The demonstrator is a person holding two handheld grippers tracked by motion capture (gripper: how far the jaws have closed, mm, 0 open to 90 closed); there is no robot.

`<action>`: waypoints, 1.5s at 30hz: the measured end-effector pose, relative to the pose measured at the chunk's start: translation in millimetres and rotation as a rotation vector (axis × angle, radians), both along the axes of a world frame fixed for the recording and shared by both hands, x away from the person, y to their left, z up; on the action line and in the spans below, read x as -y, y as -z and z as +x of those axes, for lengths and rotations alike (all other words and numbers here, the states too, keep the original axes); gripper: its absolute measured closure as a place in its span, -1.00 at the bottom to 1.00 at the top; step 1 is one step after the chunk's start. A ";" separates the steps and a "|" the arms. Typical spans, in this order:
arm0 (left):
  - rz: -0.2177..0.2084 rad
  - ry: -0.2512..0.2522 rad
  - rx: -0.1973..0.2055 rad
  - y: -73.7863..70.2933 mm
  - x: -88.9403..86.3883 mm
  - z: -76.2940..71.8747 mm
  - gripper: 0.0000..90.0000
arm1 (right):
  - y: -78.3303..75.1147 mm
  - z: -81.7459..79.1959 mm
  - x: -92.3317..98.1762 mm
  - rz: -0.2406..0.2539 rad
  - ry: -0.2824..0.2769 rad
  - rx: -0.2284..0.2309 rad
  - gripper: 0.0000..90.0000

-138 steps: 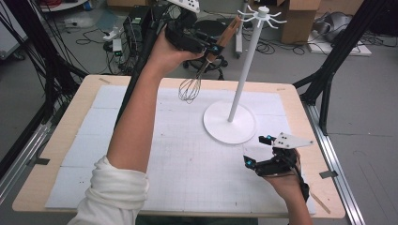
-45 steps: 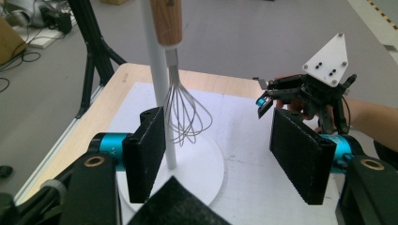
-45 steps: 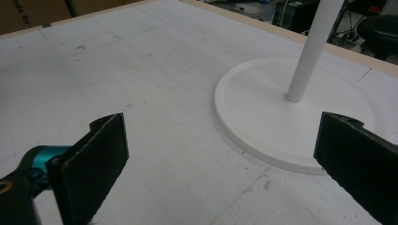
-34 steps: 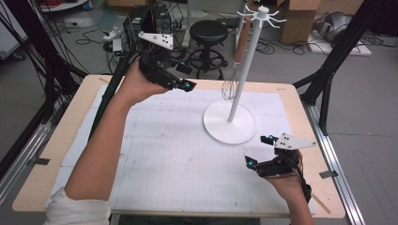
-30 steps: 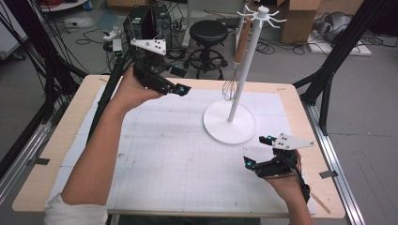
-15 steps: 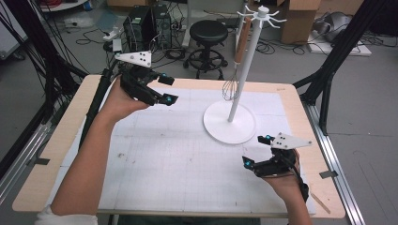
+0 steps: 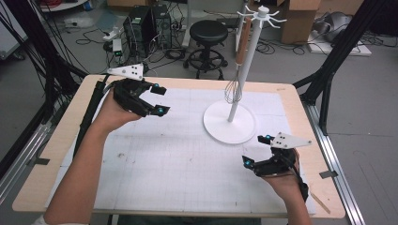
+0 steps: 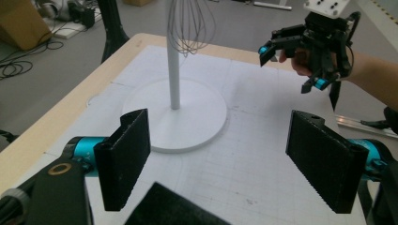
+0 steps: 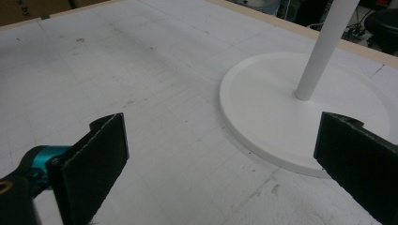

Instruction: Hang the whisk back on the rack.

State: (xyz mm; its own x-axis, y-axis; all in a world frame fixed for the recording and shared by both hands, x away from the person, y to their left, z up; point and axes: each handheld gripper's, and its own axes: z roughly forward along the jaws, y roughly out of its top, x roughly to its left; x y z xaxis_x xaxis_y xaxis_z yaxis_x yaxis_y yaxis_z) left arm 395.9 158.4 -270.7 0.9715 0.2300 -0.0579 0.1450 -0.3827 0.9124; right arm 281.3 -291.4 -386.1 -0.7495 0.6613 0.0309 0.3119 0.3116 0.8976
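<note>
Left hand-held gripper | open, empty | whisk hanging well apart, on stand

**Left gripper withdrawn from stand, whisk left hanging**

The left gripper has released the whisk, which now hangs from the stand instead of sitting between the jaws. The gripper has since moved away from the stand and lower toward the table. Its jaws have just been opening, with nothing between them.

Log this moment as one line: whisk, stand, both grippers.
whisk: hanging on stand | left gripper: empty, jaws just opening, off at table's left | right gripper: open, empty, near stand base
</note>
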 end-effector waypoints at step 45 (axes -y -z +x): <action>-0.016 -0.080 -0.005 80.4 -46.1 -53.1 -0.81 | 1.8 5.8 5.9 0.009 0.015 -0.008 -0.95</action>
